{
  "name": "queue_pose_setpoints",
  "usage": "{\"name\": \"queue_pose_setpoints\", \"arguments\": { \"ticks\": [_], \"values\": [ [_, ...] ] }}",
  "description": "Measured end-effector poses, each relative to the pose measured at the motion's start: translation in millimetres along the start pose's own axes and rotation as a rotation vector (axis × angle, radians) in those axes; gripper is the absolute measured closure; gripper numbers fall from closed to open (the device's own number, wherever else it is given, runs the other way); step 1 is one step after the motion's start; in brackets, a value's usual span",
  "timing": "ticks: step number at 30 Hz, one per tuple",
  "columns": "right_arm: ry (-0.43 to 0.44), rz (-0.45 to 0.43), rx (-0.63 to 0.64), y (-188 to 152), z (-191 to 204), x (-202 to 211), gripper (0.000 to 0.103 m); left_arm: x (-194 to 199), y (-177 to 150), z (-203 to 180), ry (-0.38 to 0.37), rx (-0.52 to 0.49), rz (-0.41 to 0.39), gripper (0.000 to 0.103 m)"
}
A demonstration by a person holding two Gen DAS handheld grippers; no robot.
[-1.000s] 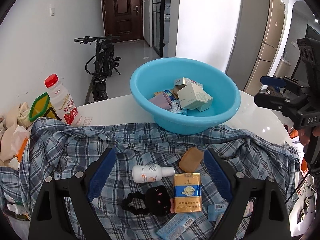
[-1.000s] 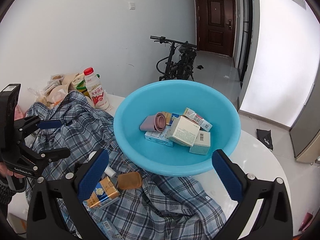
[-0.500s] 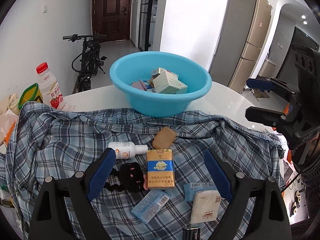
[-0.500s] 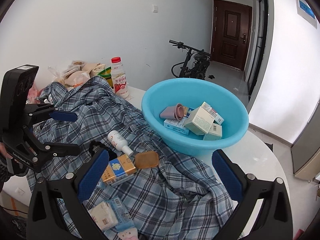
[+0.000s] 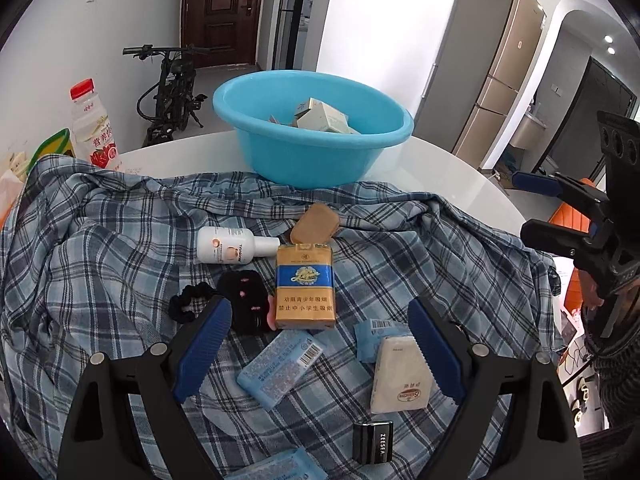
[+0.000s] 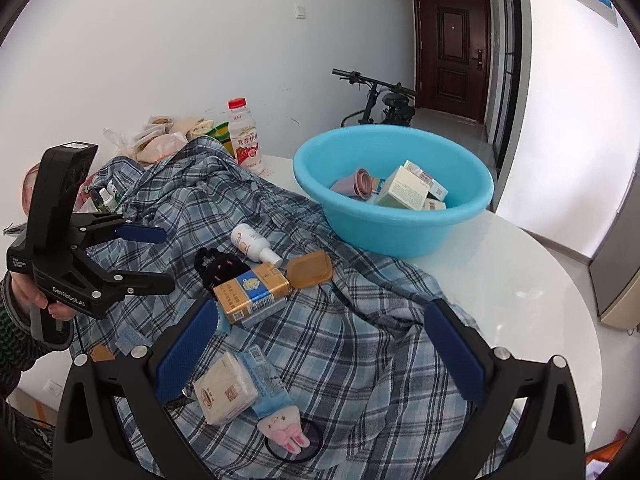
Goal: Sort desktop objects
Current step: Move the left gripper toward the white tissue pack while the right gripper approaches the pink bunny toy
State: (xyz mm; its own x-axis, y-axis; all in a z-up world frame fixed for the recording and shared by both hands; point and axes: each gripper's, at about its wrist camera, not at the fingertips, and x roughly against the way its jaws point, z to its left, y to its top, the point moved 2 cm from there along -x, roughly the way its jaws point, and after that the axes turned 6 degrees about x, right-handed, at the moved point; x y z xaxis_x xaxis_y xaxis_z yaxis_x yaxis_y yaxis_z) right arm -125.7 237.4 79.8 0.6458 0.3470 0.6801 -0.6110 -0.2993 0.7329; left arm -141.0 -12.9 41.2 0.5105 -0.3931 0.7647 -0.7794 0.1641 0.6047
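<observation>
A blue basin (image 5: 312,152) with several small boxes stands on the white table behind a plaid shirt (image 5: 100,264). On the shirt lie a gold-and-blue cigarette pack (image 5: 306,284), a white bottle (image 5: 228,246), a brown case (image 5: 316,222), a black hair tie (image 5: 244,306), a blue tissue packet (image 5: 280,362), a white tissue pack (image 5: 402,376) and a black box (image 5: 374,440). My left gripper (image 5: 318,312) hovers open over the cigarette pack and the packets. My right gripper (image 6: 320,312) is open above the shirt, nothing between its fingers; the cigarette pack (image 6: 252,292) lies beside its left finger.
A red-capped milk bottle (image 5: 94,128) and food bags (image 6: 168,140) stand at the table's wall side. A rabbit hair tie (image 6: 284,432) lies near the shirt's front. Bare round table (image 6: 520,280) extends right of the basin. A bicycle (image 5: 172,88) and a fridge stand beyond.
Both grippers have drawn back from the basin and sunk a little, so the basin looks farther off and more items on the shirt's near part have come into view. Jaws are unchanged.
</observation>
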Motion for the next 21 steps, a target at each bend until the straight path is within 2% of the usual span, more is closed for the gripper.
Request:
{"name": "queue_pose_setpoints", "arguments": {
  "ticks": [3, 8, 21],
  "values": [
    [0.019, -0.002, -0.036, -11, -3, 3, 0.0, 2, -9, -6, 0.005, -0.021, -0.011, 0.011],
    [-0.007, -0.023, -0.064, -29, -4, 7, 0.0, -3, -24, -5, -0.067, 0.035, 0.033, 0.011],
    [-0.097, -0.073, -0.095, -68, 4, 6, 0.0, -12, -54, -8, 0.041, 0.04, -0.036, 0.011]
  ]
}}
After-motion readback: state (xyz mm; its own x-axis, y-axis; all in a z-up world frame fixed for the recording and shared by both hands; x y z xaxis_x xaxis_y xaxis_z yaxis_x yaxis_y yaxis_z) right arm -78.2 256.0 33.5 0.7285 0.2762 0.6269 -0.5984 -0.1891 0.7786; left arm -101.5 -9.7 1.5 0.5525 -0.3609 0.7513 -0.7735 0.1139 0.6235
